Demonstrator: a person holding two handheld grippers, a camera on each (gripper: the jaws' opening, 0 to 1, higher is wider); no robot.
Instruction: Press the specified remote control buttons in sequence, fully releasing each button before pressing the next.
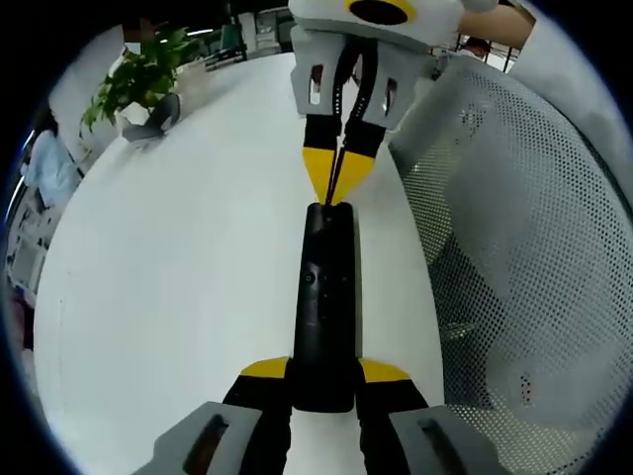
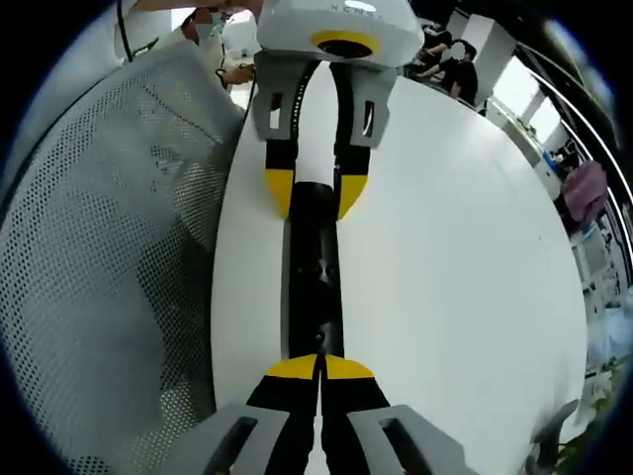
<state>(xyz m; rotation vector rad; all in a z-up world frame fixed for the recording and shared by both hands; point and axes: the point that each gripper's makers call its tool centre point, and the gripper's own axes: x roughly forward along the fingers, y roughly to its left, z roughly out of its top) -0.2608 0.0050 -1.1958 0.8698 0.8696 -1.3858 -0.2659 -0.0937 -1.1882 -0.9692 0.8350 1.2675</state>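
Note:
A slim black remote (image 1: 324, 297) lies lengthwise over the white table (image 1: 178, 277), with small buttons along its top face. My left gripper (image 1: 324, 371) is shut on its near end, one yellow tip on each side. From the far side my right gripper (image 1: 334, 178) comes in shut, its yellow tips meeting at the remote's far end. In the right gripper view, the right gripper (image 2: 318, 368) has its closed tips resting on the near end of the remote (image 2: 315, 277). At the far end, the left gripper (image 2: 315, 193) clamps the remote's sides.
A white mesh chair back (image 1: 514, 247) stands close along the table's edge, also seen as the mesh chair (image 2: 109, 247). A potted plant (image 1: 143, 79) sits at the table's far corner. People (image 2: 584, 193) sit beyond the table (image 2: 455, 247).

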